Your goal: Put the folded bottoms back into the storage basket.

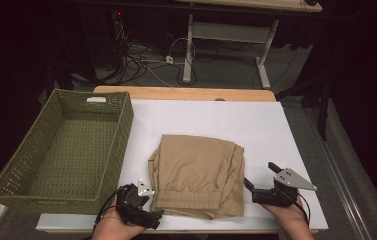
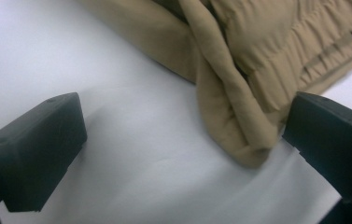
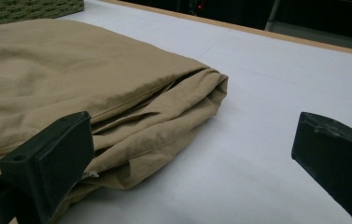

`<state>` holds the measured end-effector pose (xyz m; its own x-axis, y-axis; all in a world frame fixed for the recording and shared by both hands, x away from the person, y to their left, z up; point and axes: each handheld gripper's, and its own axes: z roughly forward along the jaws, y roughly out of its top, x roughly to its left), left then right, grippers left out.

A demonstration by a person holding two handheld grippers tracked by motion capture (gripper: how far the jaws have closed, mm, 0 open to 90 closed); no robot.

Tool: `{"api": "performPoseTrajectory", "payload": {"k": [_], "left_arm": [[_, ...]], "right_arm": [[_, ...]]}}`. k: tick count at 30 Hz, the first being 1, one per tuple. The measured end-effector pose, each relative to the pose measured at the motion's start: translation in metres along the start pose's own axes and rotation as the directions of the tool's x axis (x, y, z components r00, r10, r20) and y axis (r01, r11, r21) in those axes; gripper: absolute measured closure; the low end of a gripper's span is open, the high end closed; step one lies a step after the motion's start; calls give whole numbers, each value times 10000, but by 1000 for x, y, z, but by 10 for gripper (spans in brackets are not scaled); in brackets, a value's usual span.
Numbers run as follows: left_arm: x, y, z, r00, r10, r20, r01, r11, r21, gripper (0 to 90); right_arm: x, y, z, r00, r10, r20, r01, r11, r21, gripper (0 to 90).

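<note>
Both grippers spread wide at the folded shorts (image 1: 196, 175) on the table (image 1: 266, 130), the left gripper (image 1: 143, 207) by the near-left corner, the right gripper (image 1: 258, 186) at the right edge, nothing gripped yet, and the lift into the basket (image 1: 106, 145) beyond the left gripper is all still to come.

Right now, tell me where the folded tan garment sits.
In the high view, the folded tan garment lies on the white table, just right of the green woven basket, between the left gripper and right gripper.
</note>
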<state>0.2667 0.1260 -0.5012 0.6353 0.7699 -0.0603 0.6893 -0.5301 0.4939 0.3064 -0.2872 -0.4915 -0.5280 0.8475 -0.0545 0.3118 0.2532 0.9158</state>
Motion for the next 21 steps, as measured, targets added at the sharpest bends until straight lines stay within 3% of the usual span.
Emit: {"api": "performPoseTrajectory", "payload": {"k": [10,15,17,21], "left_arm": [[-7,7,-3,9998,136,124,-148,9942,1061,0],[-2,14,-7,9961,-360,811,329,9987,394,0],[2,19,-11,9918,-662,1093,665,9978,2,3],[13,30,-10,9843,-1162,1329,1210,9922,-284,112]], "right_arm": [[2,-3,-1,10000,6,-66,-5,10000,100,3],[2,-5,-1,10000,27,-68,-26,9999,168,3],[2,-5,-1,10000,29,-60,-28,9998,174,3],[3,-5,0,10000,30,-46,-29,9998,192,3]]}}
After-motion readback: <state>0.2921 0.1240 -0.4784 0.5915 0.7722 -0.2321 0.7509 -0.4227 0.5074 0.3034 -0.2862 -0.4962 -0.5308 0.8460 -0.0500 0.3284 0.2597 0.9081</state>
